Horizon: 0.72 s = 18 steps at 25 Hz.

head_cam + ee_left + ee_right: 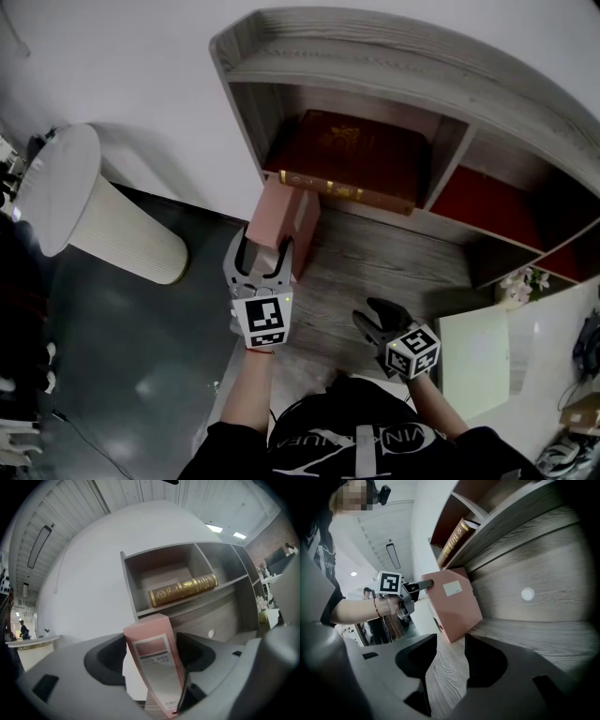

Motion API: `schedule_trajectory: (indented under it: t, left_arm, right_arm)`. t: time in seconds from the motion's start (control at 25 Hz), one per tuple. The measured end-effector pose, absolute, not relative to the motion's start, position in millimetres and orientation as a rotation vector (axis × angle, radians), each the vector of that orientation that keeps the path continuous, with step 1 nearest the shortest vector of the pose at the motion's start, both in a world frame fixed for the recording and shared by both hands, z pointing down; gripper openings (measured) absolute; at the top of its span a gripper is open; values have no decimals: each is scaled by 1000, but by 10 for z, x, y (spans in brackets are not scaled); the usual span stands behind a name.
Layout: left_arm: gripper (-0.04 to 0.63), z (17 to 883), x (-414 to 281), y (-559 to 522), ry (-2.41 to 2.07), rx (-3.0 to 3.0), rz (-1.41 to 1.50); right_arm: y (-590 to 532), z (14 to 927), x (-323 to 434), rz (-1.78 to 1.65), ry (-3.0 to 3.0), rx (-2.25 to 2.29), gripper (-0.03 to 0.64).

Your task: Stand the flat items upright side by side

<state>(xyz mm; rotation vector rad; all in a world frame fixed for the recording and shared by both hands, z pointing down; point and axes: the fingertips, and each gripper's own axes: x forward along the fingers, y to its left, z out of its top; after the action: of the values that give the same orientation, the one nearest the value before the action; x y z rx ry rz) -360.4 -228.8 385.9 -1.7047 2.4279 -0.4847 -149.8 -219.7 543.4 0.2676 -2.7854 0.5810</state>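
Pink box (281,217) stands on the counter (394,272) at 10 o'clock, clamped in the left tool (263,249); right tool (375,320) gapes empty, while the red book (356,150) at 12 lies flat, not yet stood.

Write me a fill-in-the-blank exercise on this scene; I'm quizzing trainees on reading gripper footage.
1. The left gripper has a ____ box between its jaws.
2. The right gripper has its jaws ____, with nothing between them.
3. The book in the shelf lies ____, not upright.
Missing words: pink; open; flat.
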Motion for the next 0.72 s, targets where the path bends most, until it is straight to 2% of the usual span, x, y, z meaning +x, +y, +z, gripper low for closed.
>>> schedule_trajectory:
  t: [0.4, 0.72]
  left_arm:
    - [336, 3867, -3583, -2298, 2411, -1704, -493]
    - [336, 3822, -3553, -2114, 2438, -1717, -367]
  right_arm:
    - [-2245, 5392, -1497, 586, -2801, 235, 195]
    - [-2212, 5386, -1456, 604, -2824, 231, 195]
